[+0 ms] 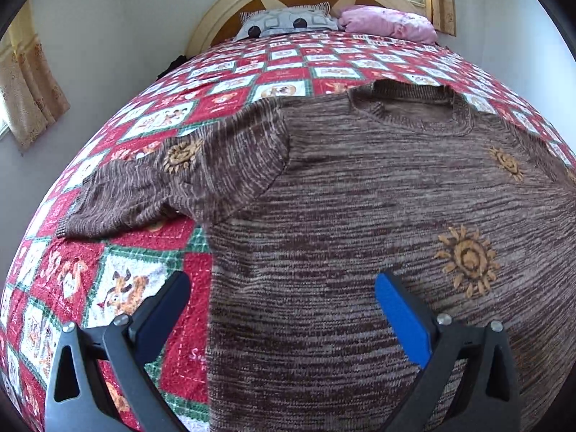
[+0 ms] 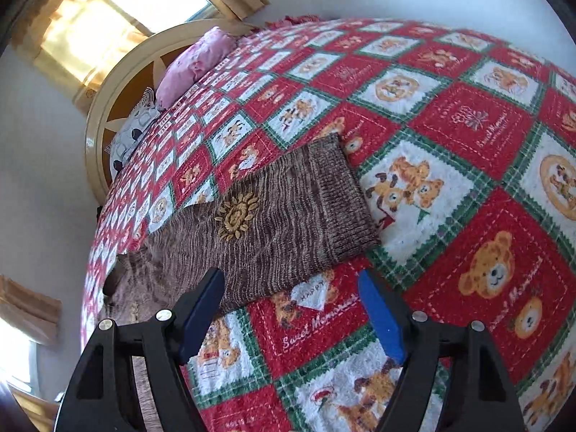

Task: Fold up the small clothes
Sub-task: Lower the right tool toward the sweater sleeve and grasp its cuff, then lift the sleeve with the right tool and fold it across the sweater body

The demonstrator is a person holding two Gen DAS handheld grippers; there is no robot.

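Bedroom, daylight through curtained windows, and one wide bed under a red, white and green teddy-bear quilt point(image 1: 154, 288). One brown knit sweater point(image 1: 360, 234) lies spread flat on it, neck toward the headboard point(image 1: 223, 10). Two sleeves: the one in the left view point(image 1: 172, 187) is bunched and angled out, the other point(image 2: 288, 208) lies straight with its ribbed cuff on the quilt. Two pillows up top, one grey patterned point(image 1: 284, 21), one pink point(image 1: 388, 23).

Left gripper point(image 1: 284, 309) hangs over the sweater's side edge, jaws wide, nothing in them. Right gripper point(image 2: 291, 309) sits low over the quilt just short of its sleeve, jaws well apart and empty, with only the sleeve's lower edge near the dark finger point(image 2: 201, 316).

By the look of it no fold is made yet; this is the approach to the first one. Next call: each gripper pinches an edge, probably a sleeve first, lifts it clear and lays it across the body without dragging the knit.
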